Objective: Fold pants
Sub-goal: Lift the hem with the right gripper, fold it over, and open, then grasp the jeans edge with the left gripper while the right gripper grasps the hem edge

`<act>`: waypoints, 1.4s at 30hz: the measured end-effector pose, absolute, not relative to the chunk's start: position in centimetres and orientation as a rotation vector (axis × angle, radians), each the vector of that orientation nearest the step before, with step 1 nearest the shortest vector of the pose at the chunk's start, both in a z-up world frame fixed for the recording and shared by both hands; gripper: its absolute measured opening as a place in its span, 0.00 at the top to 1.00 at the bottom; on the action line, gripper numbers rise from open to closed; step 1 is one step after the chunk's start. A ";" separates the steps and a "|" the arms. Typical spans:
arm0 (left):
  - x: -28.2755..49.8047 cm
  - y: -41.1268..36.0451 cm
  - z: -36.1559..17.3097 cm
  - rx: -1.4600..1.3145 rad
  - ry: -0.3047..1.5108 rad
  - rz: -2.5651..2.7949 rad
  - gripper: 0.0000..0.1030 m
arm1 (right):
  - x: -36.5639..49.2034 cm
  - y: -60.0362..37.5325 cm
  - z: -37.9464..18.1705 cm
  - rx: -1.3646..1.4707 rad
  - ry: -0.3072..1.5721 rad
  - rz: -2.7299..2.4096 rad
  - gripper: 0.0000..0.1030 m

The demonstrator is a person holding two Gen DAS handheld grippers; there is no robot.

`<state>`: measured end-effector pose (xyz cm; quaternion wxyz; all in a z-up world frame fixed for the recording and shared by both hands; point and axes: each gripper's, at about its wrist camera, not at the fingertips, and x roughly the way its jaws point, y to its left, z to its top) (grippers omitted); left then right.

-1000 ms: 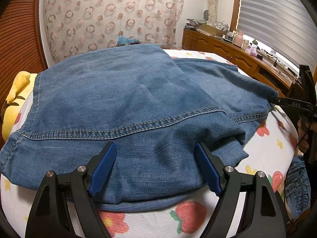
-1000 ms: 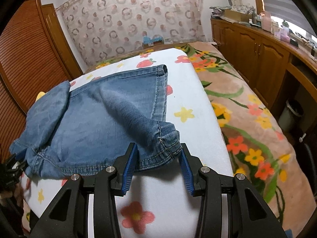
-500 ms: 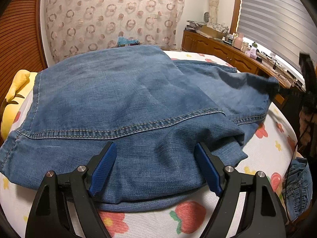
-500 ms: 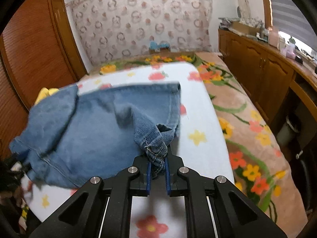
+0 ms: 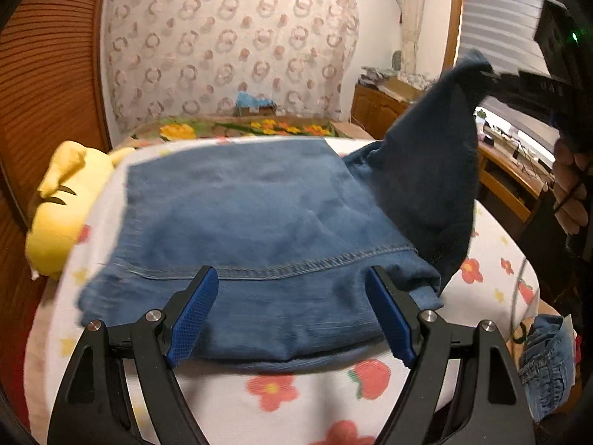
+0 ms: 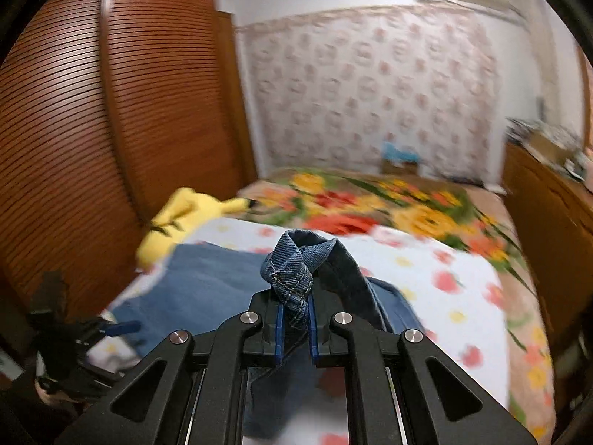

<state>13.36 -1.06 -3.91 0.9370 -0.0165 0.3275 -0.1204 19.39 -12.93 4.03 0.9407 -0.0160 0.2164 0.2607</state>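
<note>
With the right gripper (image 6: 295,328) clamped on the bunched hem of the blue denim pants (image 5: 259,222) and the left gripper (image 5: 292,315) spread wide, the thick hem could slip free mid-fold.

Readable text: none sure.
Right gripper (image 5: 533,83) — pale letters run along its black side in the left wrist view, too blurred to read.
Pants (image 5: 259,222): no label or brand tag shows — stitching only.
Sheet (image 5: 315,389): printed flowers, no words.
Wall cloth (image 5: 229,55): ring pattern, no lettering.
</note>
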 end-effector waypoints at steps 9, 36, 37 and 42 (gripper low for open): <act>11.7 3.4 -3.4 -0.060 0.634 -0.186 0.20 | 21.1 -5.4 3.6 -0.108 0.473 0.738 0.91; 15.2 4.6 -5.6 -0.004 0.692 -0.180 0.42 | 24.5 -2.5 -1.7 -0.168 0.685 0.569 0.59; 15.5 4.6 -5.8 0.006 0.699 -0.182 0.47 | 24.8 -2.5 -1.9 -0.160 0.699 0.570 0.59; 16.8 4.7 -7.1 0.036 0.738 -0.181 0.51 | 26.4 -2.2 -2.7 -0.155 0.764 0.563 0.59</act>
